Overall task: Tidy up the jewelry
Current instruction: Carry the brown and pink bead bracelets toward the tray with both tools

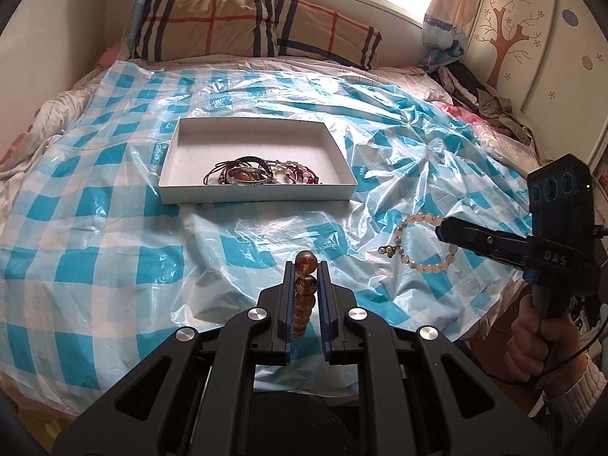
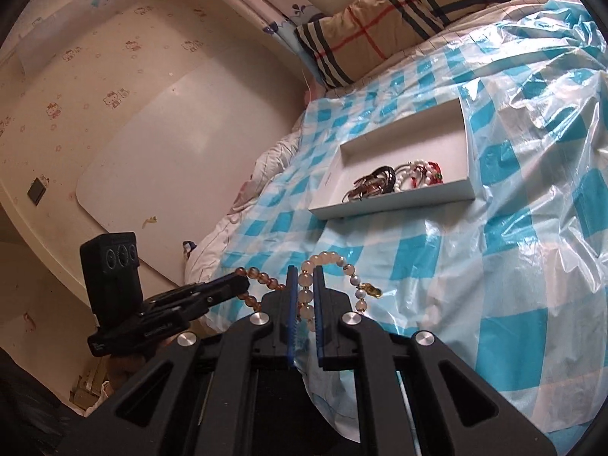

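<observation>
My left gripper (image 1: 307,266) is shut on an amber bead bracelet (image 1: 305,288), held above the near part of the bed. It also shows in the right wrist view (image 2: 243,281) with the amber bracelet (image 2: 262,280) hanging from it. My right gripper (image 2: 305,271) is shut on a pale pink bead bracelet (image 2: 330,258) with a gold charm. In the left wrist view the right gripper (image 1: 442,228) holds this pale bracelet (image 1: 414,239) in the air. A white box (image 1: 258,192) farther back holds several bracelets (image 1: 262,173); it also shows in the right wrist view (image 2: 395,205).
A blue and white checked plastic sheet (image 1: 114,197) covers the bed. A plaid pillow (image 1: 254,22) lies at the head under the window. Clothes (image 1: 494,110) are piled at the bed's right edge. A wall with stickers (image 2: 114,95) runs along the bed's left side.
</observation>
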Demonstrator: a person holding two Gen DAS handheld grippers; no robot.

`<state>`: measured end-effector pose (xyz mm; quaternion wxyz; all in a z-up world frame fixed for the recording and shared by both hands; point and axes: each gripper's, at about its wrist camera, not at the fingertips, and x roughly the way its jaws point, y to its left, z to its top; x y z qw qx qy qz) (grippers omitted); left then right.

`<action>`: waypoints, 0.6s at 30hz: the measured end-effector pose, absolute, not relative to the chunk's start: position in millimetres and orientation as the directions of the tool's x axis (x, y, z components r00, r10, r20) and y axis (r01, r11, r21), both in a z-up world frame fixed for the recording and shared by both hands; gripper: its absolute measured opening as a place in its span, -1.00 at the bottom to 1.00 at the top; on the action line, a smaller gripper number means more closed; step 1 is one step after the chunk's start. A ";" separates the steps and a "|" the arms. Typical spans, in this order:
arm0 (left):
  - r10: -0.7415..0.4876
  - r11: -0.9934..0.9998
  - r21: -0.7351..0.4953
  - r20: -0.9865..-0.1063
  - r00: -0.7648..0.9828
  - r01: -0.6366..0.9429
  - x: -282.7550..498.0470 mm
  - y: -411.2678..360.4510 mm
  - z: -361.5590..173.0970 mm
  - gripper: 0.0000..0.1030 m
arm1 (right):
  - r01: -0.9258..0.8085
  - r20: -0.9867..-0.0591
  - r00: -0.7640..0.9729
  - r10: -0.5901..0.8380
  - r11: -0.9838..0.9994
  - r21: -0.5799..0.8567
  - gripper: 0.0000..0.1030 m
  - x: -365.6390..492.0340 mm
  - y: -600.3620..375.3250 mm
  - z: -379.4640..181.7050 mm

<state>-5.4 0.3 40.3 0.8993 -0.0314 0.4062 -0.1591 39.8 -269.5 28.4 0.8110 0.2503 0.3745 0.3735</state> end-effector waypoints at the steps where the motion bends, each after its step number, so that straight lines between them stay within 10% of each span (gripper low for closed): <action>1: -0.302 0.951 -0.178 -0.721 0.624 0.254 -3.8 -1.0 40.8 -0.80 | -0.426 -0.411 0.448 0.794 0.593 0.683 -0.83 40.7 -268.7 32.2; 18: -0.242 0.967 -0.121 -0.695 0.677 0.222 26.0 -11.9 44.9 -0.80 | -0.449 -0.353 0.488 0.799 0.576 0.683 -0.83 78.5 -259.4 40.0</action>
